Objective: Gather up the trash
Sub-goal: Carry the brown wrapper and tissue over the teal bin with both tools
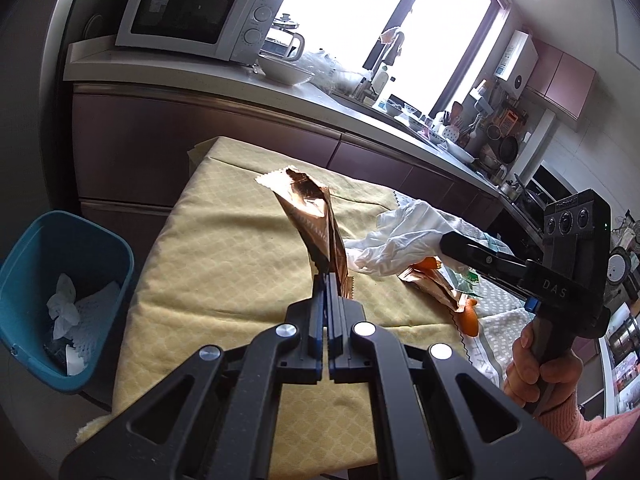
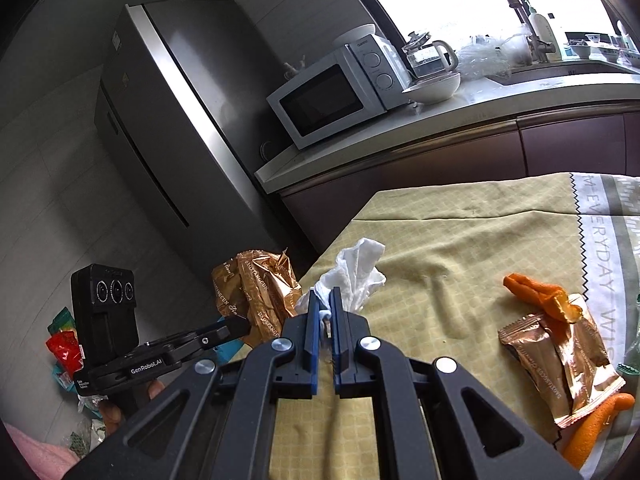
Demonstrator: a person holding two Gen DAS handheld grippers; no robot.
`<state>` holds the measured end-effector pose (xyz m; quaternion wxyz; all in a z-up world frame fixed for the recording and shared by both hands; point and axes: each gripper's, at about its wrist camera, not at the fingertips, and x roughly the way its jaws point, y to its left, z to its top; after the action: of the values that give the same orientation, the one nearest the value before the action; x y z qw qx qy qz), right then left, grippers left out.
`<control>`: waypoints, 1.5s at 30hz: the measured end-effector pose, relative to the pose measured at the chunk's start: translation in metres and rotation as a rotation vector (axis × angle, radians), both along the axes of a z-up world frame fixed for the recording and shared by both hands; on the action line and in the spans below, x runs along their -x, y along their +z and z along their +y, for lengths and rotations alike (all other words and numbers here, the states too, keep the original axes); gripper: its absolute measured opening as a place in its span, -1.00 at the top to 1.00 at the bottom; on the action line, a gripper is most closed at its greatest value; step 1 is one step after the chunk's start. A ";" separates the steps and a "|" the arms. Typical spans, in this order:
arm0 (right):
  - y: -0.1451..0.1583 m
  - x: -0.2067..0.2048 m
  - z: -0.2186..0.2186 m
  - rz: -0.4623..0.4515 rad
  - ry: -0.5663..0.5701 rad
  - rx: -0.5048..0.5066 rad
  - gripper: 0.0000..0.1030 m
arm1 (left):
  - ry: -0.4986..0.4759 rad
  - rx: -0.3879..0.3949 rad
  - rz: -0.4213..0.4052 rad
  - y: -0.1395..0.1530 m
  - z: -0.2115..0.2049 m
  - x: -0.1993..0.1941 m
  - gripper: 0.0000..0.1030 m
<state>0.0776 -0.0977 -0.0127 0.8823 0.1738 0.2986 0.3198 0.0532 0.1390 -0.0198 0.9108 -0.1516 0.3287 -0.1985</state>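
Collection midway: left tool (image 1: 329, 280) clamps a copper wrapper (image 1: 316, 216), right tool (image 2: 325, 300) a tissue (image 2: 354, 268), both beside the blue bin (image 1: 60, 304) already holding paper; peel (image 2: 540, 292) and another wrapper (image 2: 560, 364) remain on the desk (image 2: 460, 240).

Both grippers' fingers (image 1: 326, 280) (image 2: 325, 304) clamped

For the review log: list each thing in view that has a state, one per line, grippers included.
Left gripper: shut on gold wrapper, lifted off the table.
Right gripper: shut on white tissue, held up.
Blue bin: open, white paper inside.
Second gold wrapper: torn open, lying on the tablecloth.
Orange peel: lying on the tablecloth by that wrapper.
Microwave: door shut.
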 end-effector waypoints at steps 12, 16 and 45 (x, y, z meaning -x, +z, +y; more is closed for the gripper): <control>0.005 -0.010 0.038 -0.006 0.091 0.002 0.92 | 0.077 -0.009 0.013 0.000 0.037 0.011 0.97; 0.004 -0.014 0.050 -0.002 0.117 0.004 0.92 | 0.097 -0.010 0.016 -0.001 0.047 0.013 0.97; 0.001 -0.046 0.135 0.007 0.294 0.030 0.92 | 0.293 -0.012 0.005 0.005 0.131 0.027 0.97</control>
<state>0.1240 0.0376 -0.0115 0.8274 0.1158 0.3285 0.4405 0.0257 0.2696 -0.0146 0.9301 -0.1931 0.3064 -0.0612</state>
